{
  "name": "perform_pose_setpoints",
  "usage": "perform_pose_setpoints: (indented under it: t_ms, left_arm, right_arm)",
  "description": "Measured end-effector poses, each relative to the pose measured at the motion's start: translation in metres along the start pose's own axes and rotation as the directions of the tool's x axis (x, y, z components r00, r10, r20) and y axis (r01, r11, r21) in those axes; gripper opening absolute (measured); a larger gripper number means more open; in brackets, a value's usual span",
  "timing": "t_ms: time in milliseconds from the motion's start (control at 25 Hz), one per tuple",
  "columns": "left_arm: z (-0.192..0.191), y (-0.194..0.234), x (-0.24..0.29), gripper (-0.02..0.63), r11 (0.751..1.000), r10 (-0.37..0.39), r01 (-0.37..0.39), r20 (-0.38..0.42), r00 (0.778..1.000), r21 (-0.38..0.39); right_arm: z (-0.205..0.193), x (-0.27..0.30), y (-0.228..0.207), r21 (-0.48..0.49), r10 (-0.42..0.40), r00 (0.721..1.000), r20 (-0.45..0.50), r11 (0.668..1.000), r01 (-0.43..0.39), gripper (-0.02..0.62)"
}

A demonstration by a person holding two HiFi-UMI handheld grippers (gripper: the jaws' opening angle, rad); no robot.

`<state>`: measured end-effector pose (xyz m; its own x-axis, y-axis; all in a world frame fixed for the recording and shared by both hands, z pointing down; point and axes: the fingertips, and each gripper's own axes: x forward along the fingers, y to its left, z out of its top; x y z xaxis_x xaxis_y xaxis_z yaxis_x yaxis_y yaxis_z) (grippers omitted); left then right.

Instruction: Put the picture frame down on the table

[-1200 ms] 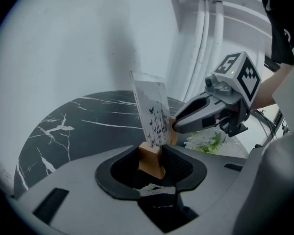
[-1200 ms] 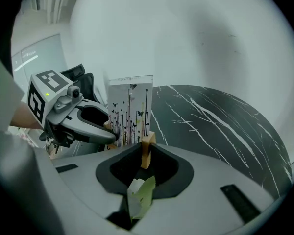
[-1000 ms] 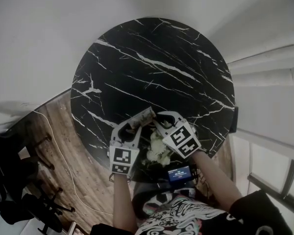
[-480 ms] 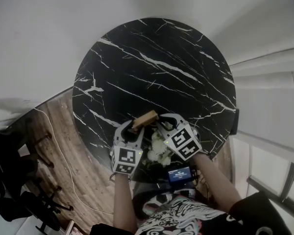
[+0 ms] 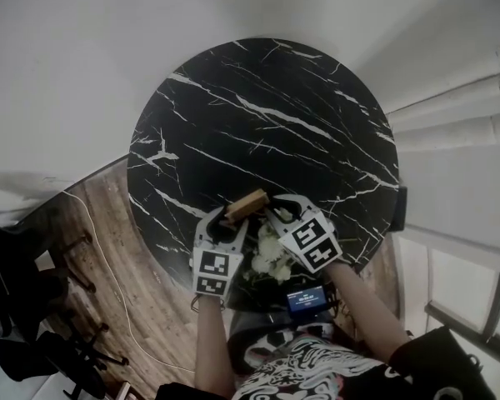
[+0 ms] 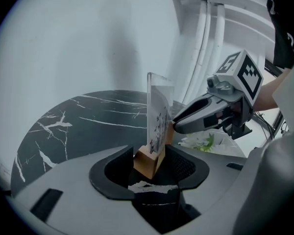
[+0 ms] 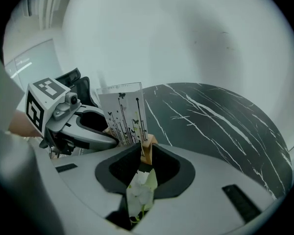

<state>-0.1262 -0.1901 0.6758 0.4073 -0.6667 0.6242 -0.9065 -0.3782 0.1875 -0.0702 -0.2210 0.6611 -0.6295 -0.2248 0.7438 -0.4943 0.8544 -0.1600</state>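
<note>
The picture frame (image 5: 248, 203), a clear panel with a printed sheet on a wooden base, stands upright at the near edge of the round black marble table (image 5: 267, 115). Whether its base rests on the top I cannot tell. My left gripper (image 5: 225, 217) is open around the left end of the base (image 6: 149, 161). Its jaws have just been opening, and a gap shows beside the wood. My right gripper (image 5: 277, 207) is shut on the other end of the base (image 7: 147, 148), its tips pinching the wood. The panel (image 7: 122, 114) rises above both grippers.
White artificial flowers (image 5: 271, 252) lie just below the table's near edge, under my grippers. A small device with a blue screen (image 5: 304, 296) sits by the person's body. Wooden floor with a thin cable (image 5: 108, 240) and a dark chair (image 5: 25, 307) lie left; white pipes (image 5: 458, 115) run right.
The frame, tilted a second ago with its printed face showing from above, now stands upright. The left jaws have spread slightly. Neither hand has shifted.
</note>
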Motion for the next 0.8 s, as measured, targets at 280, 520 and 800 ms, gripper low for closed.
perform_pose_setpoints:
  t_ms: [280,520,800]
  left_arm:
    - [0.010,-0.006,-0.016,0.198,0.999,-0.024,0.025,0.041,0.999,-0.025]
    - [0.019,-0.013,-0.034,0.196,0.999,-0.030,0.031,0.079,0.996,-0.021]
    - [0.032,-0.023,-0.056,0.196,0.999,-0.021,0.025,0.130,0.991,-0.026]
  right_arm:
    - [0.007,-0.020,0.001,0.016,-0.037,0.998,0.058,0.999,0.036,0.051]
    - [0.016,-0.039,0.013,0.023,-0.057,0.992,0.109,0.998,0.055,0.051]
    - [0.018,-0.062,0.025,0.048,-0.101,0.982,0.158,0.994,0.094,0.051]
